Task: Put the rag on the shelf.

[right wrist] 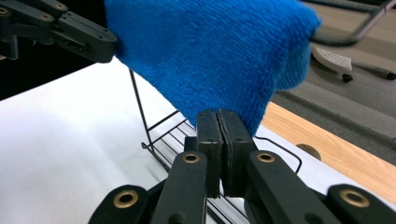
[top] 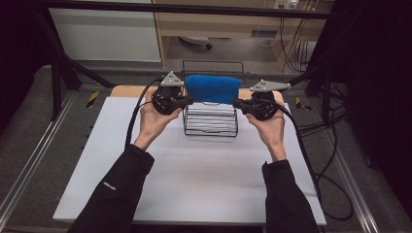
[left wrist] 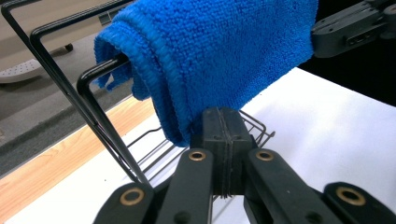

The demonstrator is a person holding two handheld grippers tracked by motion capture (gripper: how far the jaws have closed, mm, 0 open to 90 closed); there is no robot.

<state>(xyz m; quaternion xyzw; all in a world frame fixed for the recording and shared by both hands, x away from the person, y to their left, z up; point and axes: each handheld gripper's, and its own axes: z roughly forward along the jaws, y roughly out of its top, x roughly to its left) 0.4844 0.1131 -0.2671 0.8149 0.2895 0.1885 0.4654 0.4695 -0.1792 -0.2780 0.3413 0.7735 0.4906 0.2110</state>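
A white table (top: 194, 179) sits in a dim room, with a strip of bare wood (top: 127, 90) along its far edge and a grey floor (top: 29, 121) around it. At the 12 o'clock end of the table stands a black wire rack (top: 211, 127). A blue cloth (top: 213, 88) is draped over the rack's top bar and hangs down toward the person.

The left gripper (top: 188, 101) comes in from 9 o'clock of the cloth. In the left gripper view its jaws are pressed together on the cloth's low corner, right by the hem. The right gripper (top: 236, 103) comes in from 3 o'clock. In the right gripper view its jaws are squeezed tight on the other low corner. Each hand holds its gripper at rack height: left hand (top: 155, 119) and right hand (top: 269, 127). Both sleeves are black. A black cable (top: 132, 121) runs back from the left gripper, and another (top: 303, 150) trails off the right one toward 5 o'clock. A grey three-cornered plate (top: 172, 79) sits on top of the left gripper.
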